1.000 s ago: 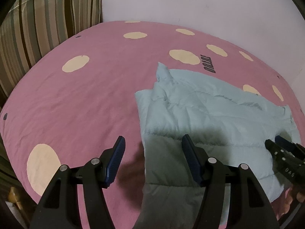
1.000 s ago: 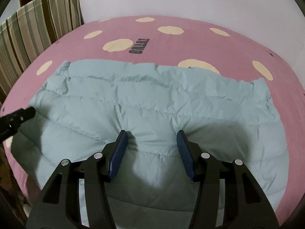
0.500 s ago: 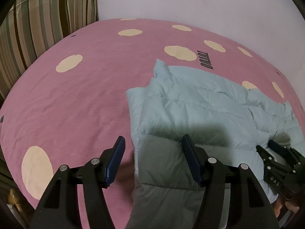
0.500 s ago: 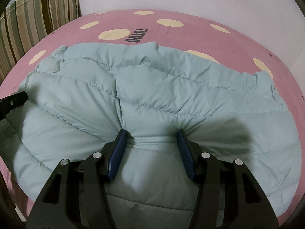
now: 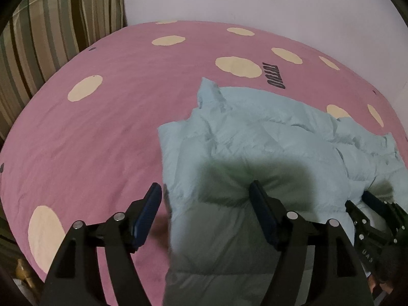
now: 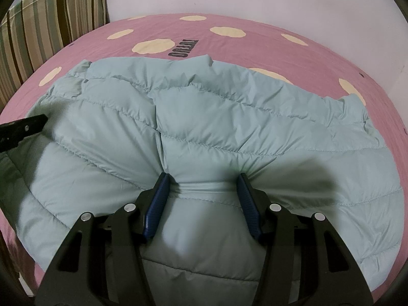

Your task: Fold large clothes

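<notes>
Against the wall at the far left leans a striped cushion (image 5: 51, 33), upright beside the bed. The bed wears a pink sheet (image 5: 107, 132) dotted with cream spots and printed with dark lettering (image 5: 275, 75) near the far edge.

The left gripper (image 5: 206, 204) has its jaws spread wide. Its left blue pad (image 5: 148, 214) hangs over bare pink sheet, while the right pad (image 5: 262, 216) presses into the near left part of a pale blue quilted jacket (image 5: 267, 140). The jacket's left edge runs between the two pads, so the jaws straddle that edge without closing on it.

The jacket lies rumpled across the right half of the bed, its puffed panels bunched and lifted toward the near side, one corner poking up toward the lettering.

Farther right, the right gripper (image 6: 201, 193) sits on the jacket's near middle. A thick fold of the padded cloth (image 6: 204, 188) fills the gap between its blue pads (image 6: 156, 204), puckering at both; the jaws stand partly apart, clamped on that bunch. Seams fan out from the pinch toward the jacket's far edge (image 6: 178, 63), which lies just short of the lettering.
</notes>
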Demonstrator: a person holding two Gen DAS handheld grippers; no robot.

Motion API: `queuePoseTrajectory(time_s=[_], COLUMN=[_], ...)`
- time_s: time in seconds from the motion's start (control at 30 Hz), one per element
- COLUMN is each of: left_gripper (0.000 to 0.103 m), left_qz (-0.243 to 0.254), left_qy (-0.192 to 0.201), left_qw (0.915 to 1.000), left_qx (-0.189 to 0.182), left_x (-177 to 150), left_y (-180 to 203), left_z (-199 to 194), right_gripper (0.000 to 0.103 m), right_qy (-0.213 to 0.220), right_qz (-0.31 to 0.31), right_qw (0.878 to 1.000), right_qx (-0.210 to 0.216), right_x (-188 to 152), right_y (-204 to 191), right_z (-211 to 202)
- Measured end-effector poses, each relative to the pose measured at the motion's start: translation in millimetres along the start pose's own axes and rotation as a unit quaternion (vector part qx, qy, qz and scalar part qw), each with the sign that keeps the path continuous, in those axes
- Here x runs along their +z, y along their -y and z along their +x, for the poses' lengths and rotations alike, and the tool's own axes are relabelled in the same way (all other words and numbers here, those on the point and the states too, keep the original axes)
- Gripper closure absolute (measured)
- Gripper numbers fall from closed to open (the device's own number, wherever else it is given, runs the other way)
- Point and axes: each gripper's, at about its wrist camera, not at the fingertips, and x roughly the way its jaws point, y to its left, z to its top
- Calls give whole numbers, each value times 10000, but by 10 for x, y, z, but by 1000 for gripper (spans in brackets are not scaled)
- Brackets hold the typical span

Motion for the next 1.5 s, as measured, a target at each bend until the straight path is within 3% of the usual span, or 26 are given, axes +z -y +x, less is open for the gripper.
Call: queuePoseTrajectory(time_s=[0.33,0.4,0.63,0.73,0.83,1.23,1.5], left_gripper=[28,31,72,85,92,95,95], left_qz=[195,192,550,711,700,1000,1511], left_qy=[-361,-400,-364,-231,-135,607,1053], left_qw=[9992,9990,9976,9972,9975,9927,9816], left_qx=[-11,-95,-193,-78,4,301,495], left_x=[44,27,3,-10,-4,161,192], left_y=[134,144,268,357,382,767,1415], left_z=[358,413,392,314,228,-580,-977], right_gripper=[49,49,49,49,49,48,46], right_qy=[61,75,90,86,81,142,484], right_qz=[-5,-4,29,30,39,31,241], right_qw=[10000,10000,10000,10000,10000,9999,9978], right_qx=[-13,-17,-23,-22,-15,45,-375], right_x=[-19,-25,-30,-33,-30,18,21], right_y=[-27,-31,-51,-54,-55,0,525], right_z=[6,11,23,25,30,-25,-436])
